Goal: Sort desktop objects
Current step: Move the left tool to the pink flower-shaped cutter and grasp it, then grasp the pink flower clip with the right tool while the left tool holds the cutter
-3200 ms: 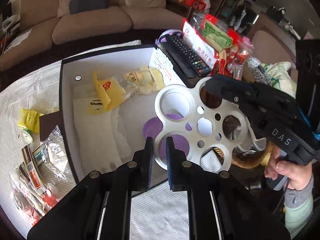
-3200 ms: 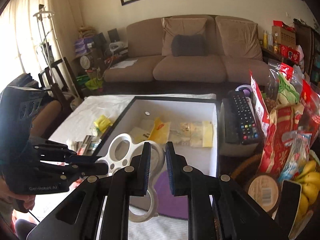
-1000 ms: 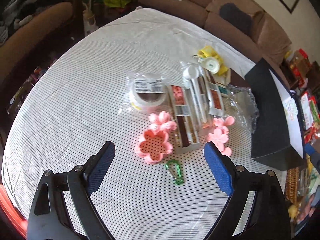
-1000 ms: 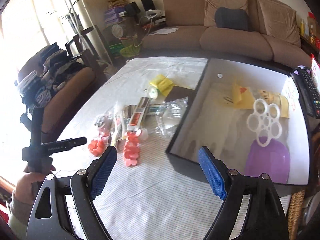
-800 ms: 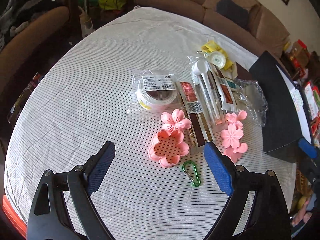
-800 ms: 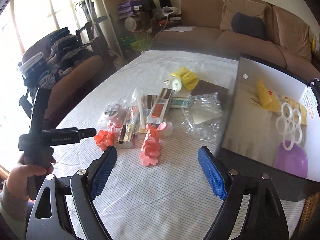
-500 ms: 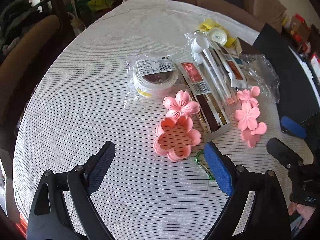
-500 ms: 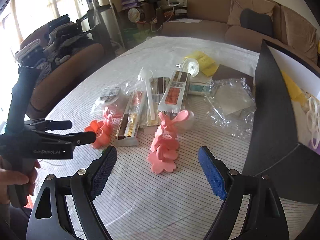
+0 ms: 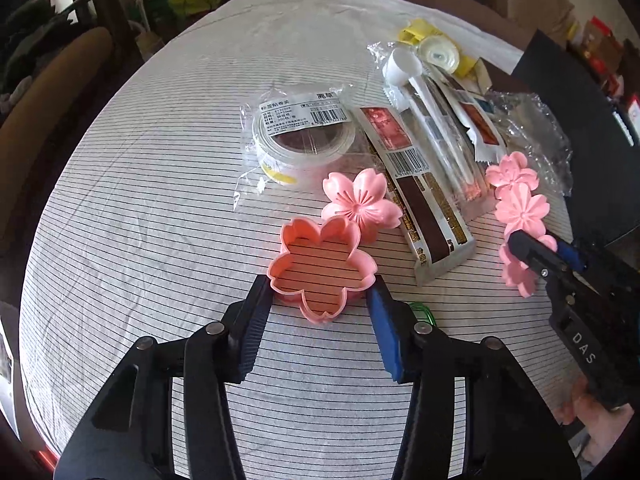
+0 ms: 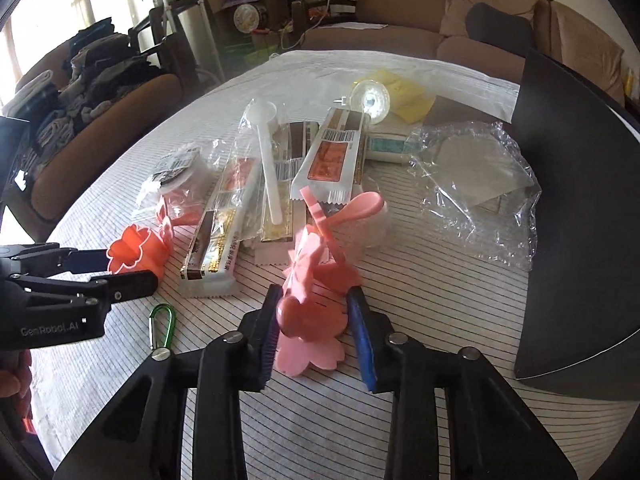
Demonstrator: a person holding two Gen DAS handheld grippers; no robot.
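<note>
Pink flower cutter [image 9: 322,271] — between left gripper [image 9: 320,290] fingertips.

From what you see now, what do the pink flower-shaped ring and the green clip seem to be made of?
The pink flower-shaped ring looks like moulded plastic, matte: even colour, thin uniform walls, soft sheen. The left tool brackets it, fingers at its sides. The green clip seems to be metal, probably anodised: thin wire-like form with a glossy green finish and a silvery gate, though coated plastic cannot be excluded.

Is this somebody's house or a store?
Most likely somebody's house, a living room. A brown sofa with cushions stands behind the table, which wears a striped cloth, and folded clothes are piled on an armchair by the window. Stores do not usually look like that.
</note>
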